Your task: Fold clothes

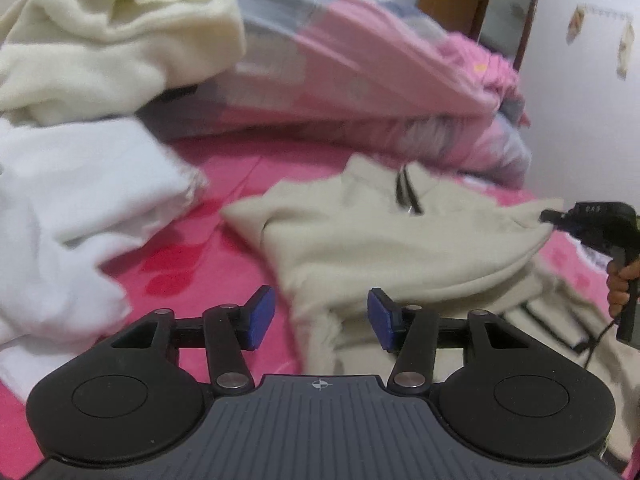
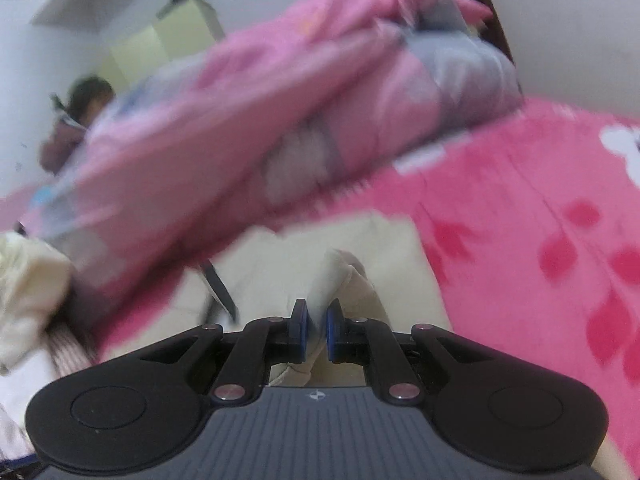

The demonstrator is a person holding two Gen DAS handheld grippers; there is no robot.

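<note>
Left gripper (image 1: pixel 320 316) hangs low over the pink bedsheet (image 1: pixel 224 184) with its blue pads (image 1: pixel 260 316) spread wide apart and nothing between them. Just ahead of it, and slightly to its right, lies the beige sweater (image 1: pixel 384 240) — collar and dark zipper at the far end, body sloping toward the pads, one lower edge reaching almost under the right pad. Off to its left sits a white garment (image 1: pixel 68 200) in a rumpled heap, and farther ahead on that side a cream fleece garment (image 1: pixel 108 36) is piled up. Straight ahead beyond the sweater rises a bunched pink-and-grey quilt (image 1: pixel 360 68). At the far right, the right gripper (image 1: pixel 560 216) is pinched on the sweater's far corner, lifting it off the sheet.

From the right wrist view, the right gripper (image 2: pixel 316 332) has its pads (image 2: pixel 300 330) drawn close with a fold of the beige sweater (image 2: pixel 340 280) clamped between them — the cloth bulges up just ahead of the tips. The bedsheet (image 2: pixel 540 220) spreads away to its right, the quilt (image 2: pixel 300 100) looms ahead, and the cream fleece (image 2: pixel 28 280) sits far to its left. Both views are motion-blurred.
</note>
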